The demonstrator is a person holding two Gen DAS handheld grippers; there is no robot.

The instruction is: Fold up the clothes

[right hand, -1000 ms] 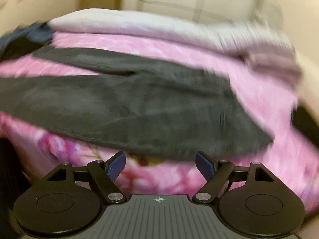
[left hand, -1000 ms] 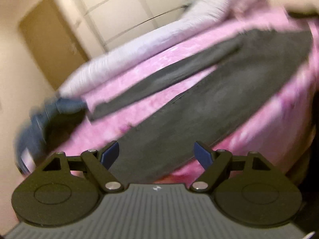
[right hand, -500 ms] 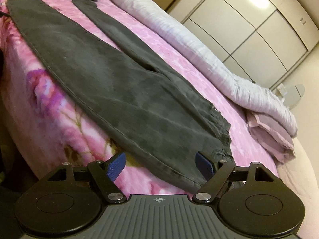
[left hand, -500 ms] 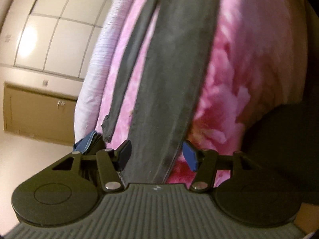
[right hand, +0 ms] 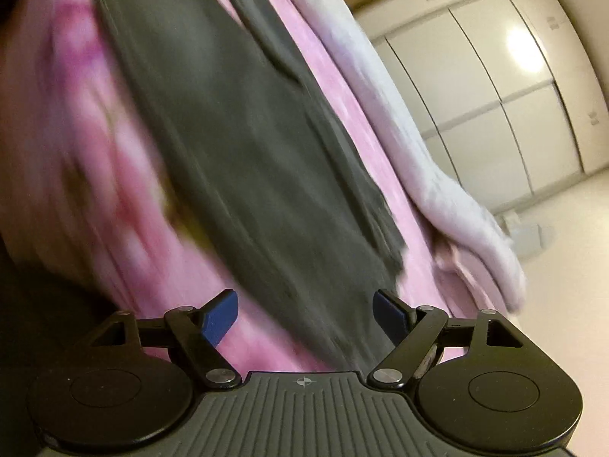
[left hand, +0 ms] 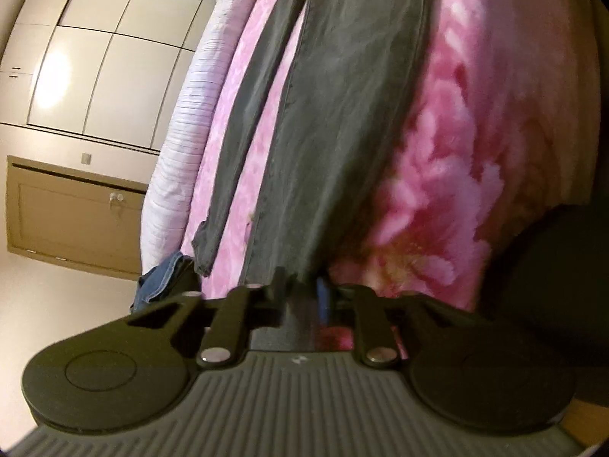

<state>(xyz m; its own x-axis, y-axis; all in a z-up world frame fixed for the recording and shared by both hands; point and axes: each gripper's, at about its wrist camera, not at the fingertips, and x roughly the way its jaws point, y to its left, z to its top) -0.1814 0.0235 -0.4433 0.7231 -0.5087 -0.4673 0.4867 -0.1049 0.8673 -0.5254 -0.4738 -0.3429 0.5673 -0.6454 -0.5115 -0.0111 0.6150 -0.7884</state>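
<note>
On the pink bedspread [left hand: 449,175], the left gripper [left hand: 300,289] is closing, pinching the grey trousers [left hand: 342,133] hem. Right gripper [right hand: 304,316] is hanging open, trousers between its fingers.

Legible text, labels, brands, numbers: none in either view. Only marks present: a small white emblem moulded on the ribbed body of the left gripper [left hand: 302,297], too small to read, and a white crosshair circle on the ribbed body of the right gripper [right hand: 304,310], without lettering
</note>
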